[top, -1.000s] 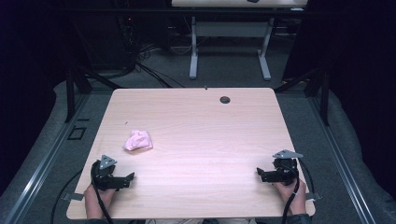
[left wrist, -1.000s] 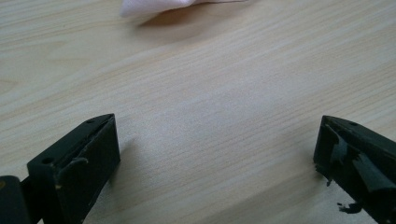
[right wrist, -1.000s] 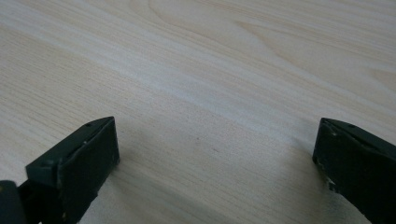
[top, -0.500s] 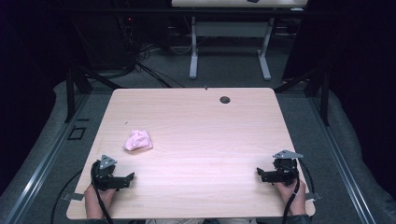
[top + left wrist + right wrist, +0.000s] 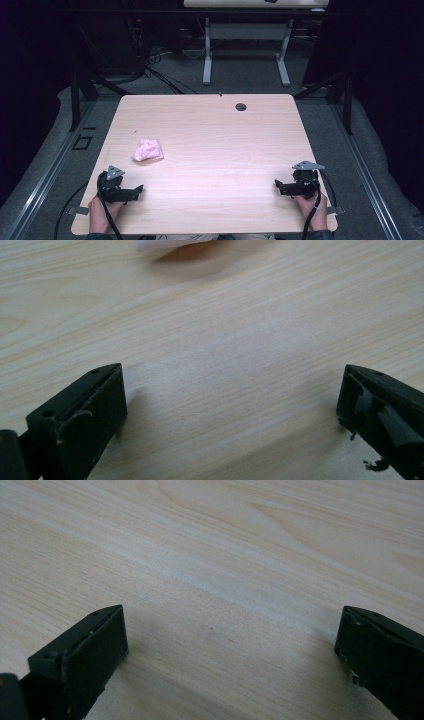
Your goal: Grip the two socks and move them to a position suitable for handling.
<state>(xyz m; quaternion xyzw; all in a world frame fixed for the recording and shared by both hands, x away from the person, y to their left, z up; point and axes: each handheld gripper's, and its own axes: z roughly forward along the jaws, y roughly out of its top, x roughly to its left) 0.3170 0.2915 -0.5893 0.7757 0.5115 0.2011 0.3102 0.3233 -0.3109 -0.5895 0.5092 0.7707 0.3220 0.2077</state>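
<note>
- Pink cloth (image 5: 147, 150): crumpled on the wooden surface (image 5: 215, 145), left of centre.
- Left claw (image 5: 136, 190): near the cloth, on its near side; jaws wide apart, empty.
- Right claw (image 5: 278, 186): well apart from the cloth, to its right; jaws wide apart, empty.

A light wooden table (image 5: 215, 150) with rounded corners and visible grain stands on a grey floor. A small crumpled pink cloth (image 5: 148, 150) lies on its left half, nearer the front edge than the back. A dark round grommet hole (image 5: 241, 106) sits close to the far edge, right of centre. The rest of the tabletop is bare wood
</note>
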